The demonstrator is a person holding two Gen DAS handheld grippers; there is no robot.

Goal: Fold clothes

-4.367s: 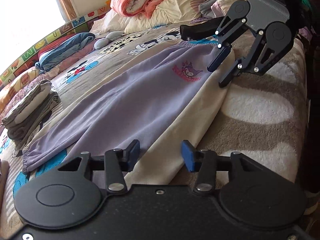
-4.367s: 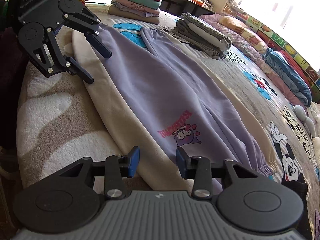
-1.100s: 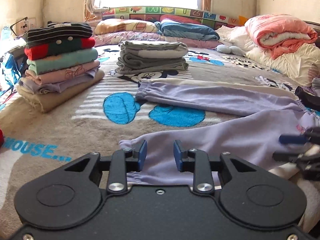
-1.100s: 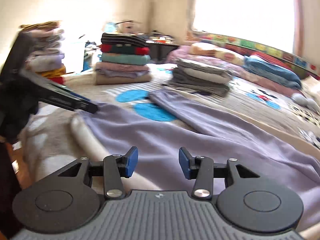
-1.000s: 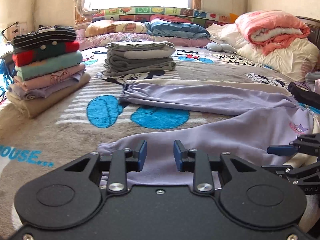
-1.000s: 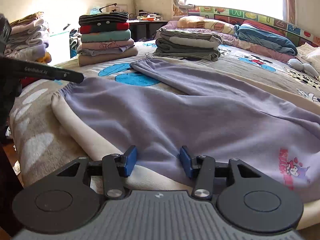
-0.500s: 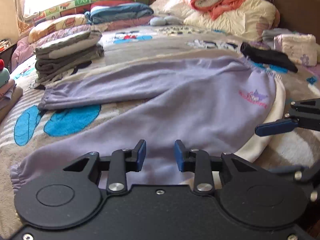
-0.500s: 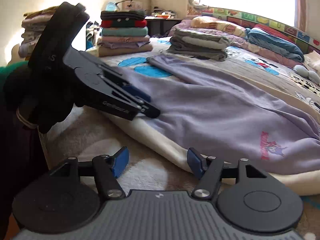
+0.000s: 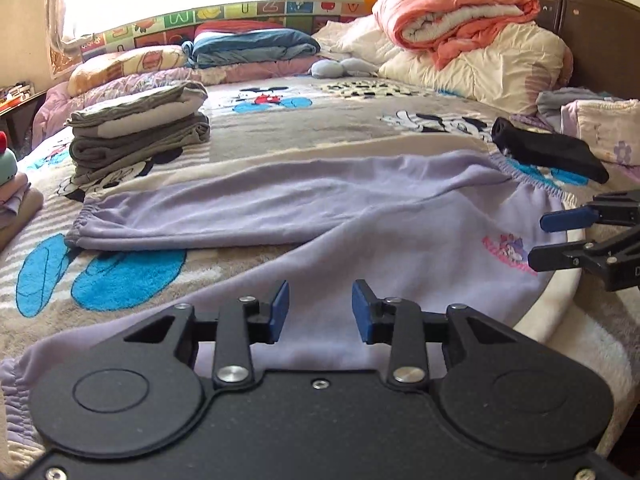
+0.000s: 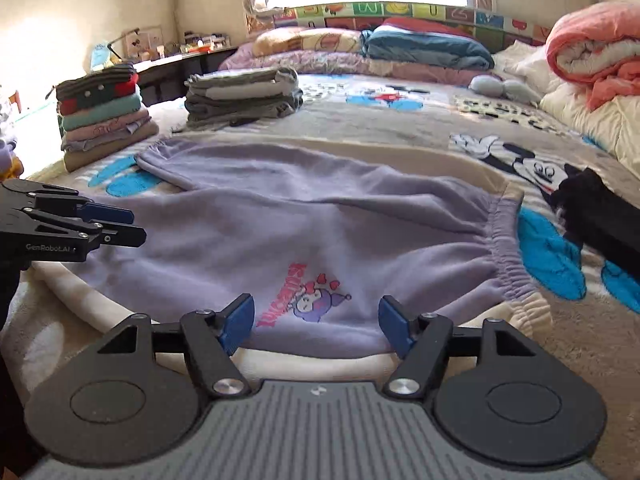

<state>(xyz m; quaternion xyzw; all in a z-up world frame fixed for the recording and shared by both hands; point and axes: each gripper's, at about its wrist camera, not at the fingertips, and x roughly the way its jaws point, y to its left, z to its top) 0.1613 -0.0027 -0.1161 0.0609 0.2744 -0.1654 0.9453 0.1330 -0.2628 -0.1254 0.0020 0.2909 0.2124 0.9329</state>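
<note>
Lilac sweatpants [image 9: 360, 232] with a pink cartoon print lie spread flat on the bed, legs apart in a V. My left gripper [image 9: 319, 312] is open and empty, just above the near leg. My right gripper [image 10: 316, 318] is open wide and empty, over the near hip edge by the print [image 10: 308, 300]; the sweatpants [image 10: 280, 216] reach to the elastic waistband [image 10: 508, 248] on its right. Each gripper shows in the other's view, the right one [image 9: 556, 238] at the right edge, the left one [image 10: 116, 226] at the left edge.
A grey folded pile [image 9: 140, 128] and a mixed-colour stack [image 10: 100, 116] sit on the bed's far left. A black garment [image 9: 548, 152] lies by the waistband. Pillows, a blue blanket [image 9: 252, 48] and a pink quilt [image 9: 456, 12] line the back. The cream blanket edge [image 10: 300, 360] runs under my right gripper.
Both grippers swung round from the leg-cuff end toward the hip. The right gripper came over the print and opened wider. The left gripper stays open above the near leg.
</note>
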